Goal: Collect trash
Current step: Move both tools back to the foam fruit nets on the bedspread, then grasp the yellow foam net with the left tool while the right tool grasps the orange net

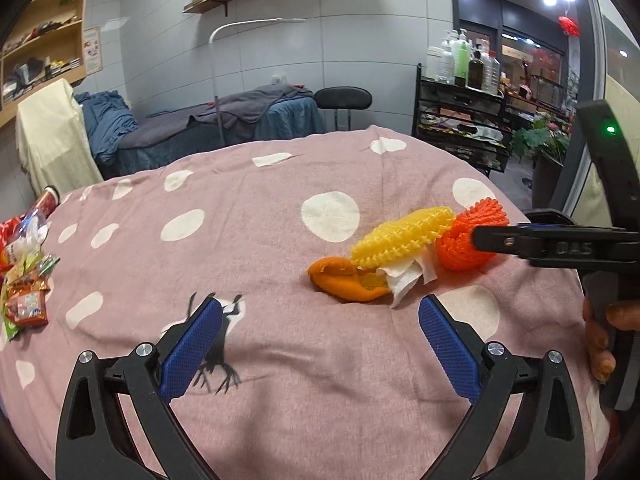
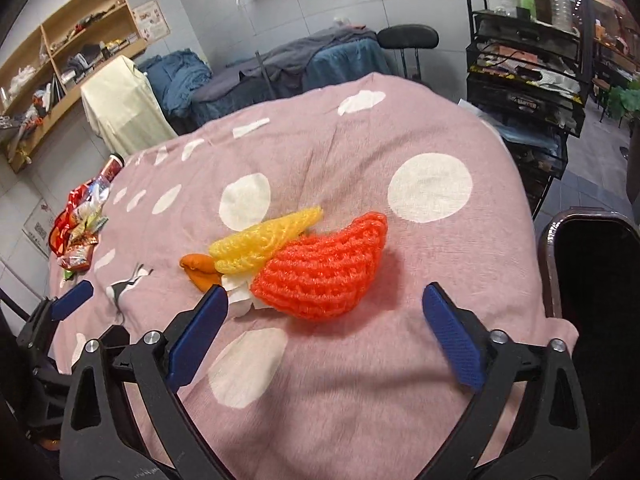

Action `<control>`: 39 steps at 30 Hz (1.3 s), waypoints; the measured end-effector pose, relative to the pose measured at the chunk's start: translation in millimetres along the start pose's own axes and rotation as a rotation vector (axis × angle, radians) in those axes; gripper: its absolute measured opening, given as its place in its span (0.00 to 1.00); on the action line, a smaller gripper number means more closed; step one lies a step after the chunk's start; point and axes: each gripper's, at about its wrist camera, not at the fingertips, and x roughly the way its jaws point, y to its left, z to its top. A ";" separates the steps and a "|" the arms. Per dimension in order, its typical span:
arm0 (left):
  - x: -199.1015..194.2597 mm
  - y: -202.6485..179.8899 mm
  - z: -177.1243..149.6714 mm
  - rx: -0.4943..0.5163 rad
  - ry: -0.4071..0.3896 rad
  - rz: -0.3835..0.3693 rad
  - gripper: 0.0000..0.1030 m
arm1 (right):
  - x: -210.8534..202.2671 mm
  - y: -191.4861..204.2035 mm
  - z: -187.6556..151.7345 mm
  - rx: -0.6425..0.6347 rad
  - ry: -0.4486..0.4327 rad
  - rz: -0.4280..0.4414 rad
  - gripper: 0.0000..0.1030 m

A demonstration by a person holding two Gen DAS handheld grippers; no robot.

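A heap of trash lies on the pink dotted cloth (image 1: 280, 240): an orange foam net (image 2: 320, 276), a yellow foam net (image 2: 260, 244), an orange peel (image 2: 200, 268) and a white tissue (image 1: 404, 280). The orange net (image 1: 464, 244), yellow net (image 1: 400, 236) and peel (image 1: 344, 280) also show in the left wrist view. My right gripper (image 2: 324, 312) is open, its fingers on either side of the orange net, just short of it. My left gripper (image 1: 320, 320) is open and empty, a little before the peel and tissue. The right gripper (image 1: 500, 240) shows from the side at the orange net.
A pile of snack wrappers and a bottle (image 1: 24, 272) lies at the cloth's left edge, also in the right wrist view (image 2: 80, 232). A dark bin (image 2: 596, 272) stands at the table's right. A black rack (image 1: 460, 120) and beds stand behind.
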 end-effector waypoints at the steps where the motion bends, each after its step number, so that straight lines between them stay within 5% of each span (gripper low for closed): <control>1: 3.1 -1.6 1.8 0.006 0.007 -0.007 0.95 | 5.7 -1.9 1.2 0.010 0.024 0.021 0.66; 2: 6.5 -3.6 4.1 0.014 0.014 -0.013 0.95 | 8.2 -4.6 1.4 0.021 0.036 0.042 0.44; 3: 9.5 -5.8 6.7 0.021 0.018 -0.017 0.95 | 7.4 -8.0 0.1 0.040 0.033 0.058 0.36; 6: 17.2 -15.6 15.2 0.048 0.022 -0.036 0.95 | -1.9 -15.0 -2.7 0.053 -0.006 0.067 0.23; 17: 59.6 -73.8 39.6 0.219 0.085 -0.077 0.94 | -55.8 -28.2 -18.5 0.059 -0.111 0.043 0.22; 21: 78.4 -83.4 47.4 0.245 0.125 -0.065 0.79 | -68.1 -38.3 -26.5 0.076 -0.122 0.034 0.22; 24: 90.3 -76.7 53.2 0.200 0.159 -0.075 0.47 | -73.5 -47.7 -33.0 0.094 -0.124 0.028 0.22; 27: 92.1 -65.2 55.3 0.130 0.167 -0.093 0.28 | -78.8 -57.0 -40.2 0.116 -0.137 0.026 0.22; 30: 84.5 -54.4 55.7 0.066 0.150 -0.119 0.19 | -84.7 -64.1 -46.4 0.127 -0.154 0.026 0.22; 39: 31.2 -41.0 54.5 -0.051 0.039 -0.174 0.18 | -102.1 -78.0 -59.2 0.143 -0.201 0.016 0.22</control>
